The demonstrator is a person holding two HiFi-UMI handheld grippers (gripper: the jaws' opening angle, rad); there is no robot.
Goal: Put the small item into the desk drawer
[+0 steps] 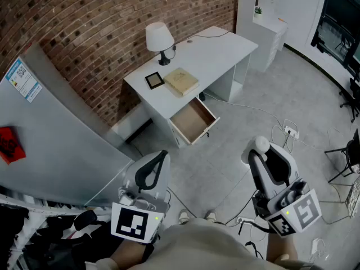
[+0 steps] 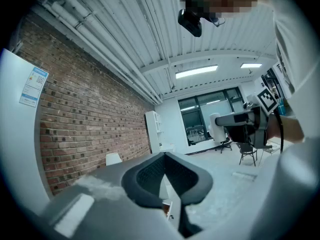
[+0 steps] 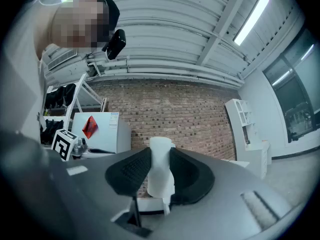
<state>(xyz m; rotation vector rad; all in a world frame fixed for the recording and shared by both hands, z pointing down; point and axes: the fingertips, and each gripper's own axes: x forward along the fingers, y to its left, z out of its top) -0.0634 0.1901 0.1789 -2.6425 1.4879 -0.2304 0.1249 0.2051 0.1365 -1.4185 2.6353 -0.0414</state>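
Room: brick wall (image 1: 112, 16) at the back, grey floor (image 1: 270, 94), white desk (image 1: 219, 46) pushed up against the bricks.
Desk top: lamp (image 1: 160, 38) by the back edge. Tan book (image 1: 181, 81) sits at the front edge near the desk's near end, with a little black frame (image 1: 154, 80) just beside it toward that corner.
Drawer (image 1: 194, 120): pulled open under the front edge, right below the book.
Right claw (image 1: 260, 151): clamped on the small white item (image 3: 160, 171), pads pressing on both its sides.
Small item: up in the right claw, out over the floor, well apart from the desk, not in the drawer yet.
Left claw (image 1: 163, 153): tips together, pretty sure, holding nothing.
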